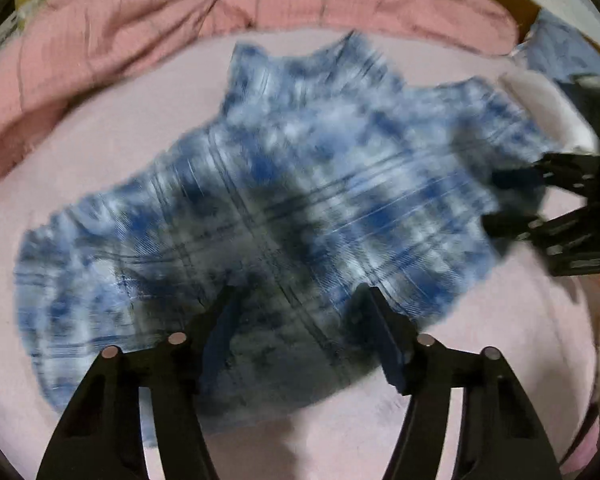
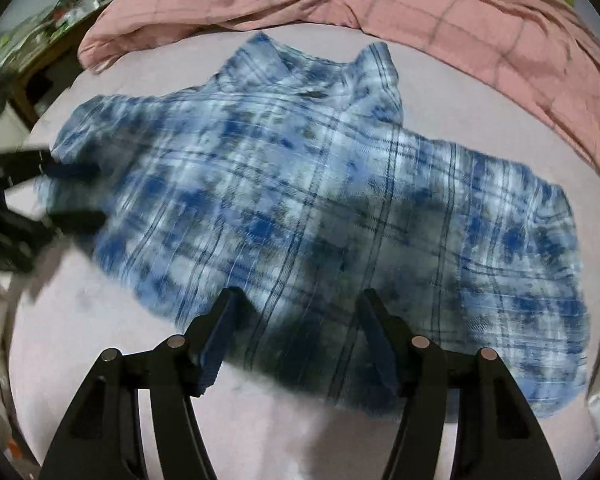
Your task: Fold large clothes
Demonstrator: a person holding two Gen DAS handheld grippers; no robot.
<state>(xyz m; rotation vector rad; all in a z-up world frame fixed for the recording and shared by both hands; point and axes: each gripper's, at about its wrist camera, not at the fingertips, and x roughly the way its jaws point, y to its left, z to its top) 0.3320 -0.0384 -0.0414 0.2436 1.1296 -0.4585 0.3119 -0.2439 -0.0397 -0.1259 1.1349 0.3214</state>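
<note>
A blue and white plaid shirt [image 1: 284, 184] [image 2: 300, 184] lies spread on the pale pink bed sheet [image 1: 112, 140] [image 2: 80, 320], its collar toward the far side. My left gripper [image 1: 302, 292] hovers over the shirt's near hem with its jaws apart and nothing pinched between them. My right gripper [image 2: 300, 294] stands the same way over the hem further along. Each one shows in the other's view at a side edge of the shirt: the right gripper [image 1: 508, 202], the left gripper [image 2: 80, 194]. Both views are blurred by motion.
A rumpled pink checked duvet [image 1: 180, 12] [image 2: 440, 12] is heaped along the far side of the bed. A blue patterned cloth [image 1: 556, 48] and a white pillow [image 1: 540, 104] lie at the far right. Cluttered furniture [image 2: 60, 20] stands beyond the bed's left edge.
</note>
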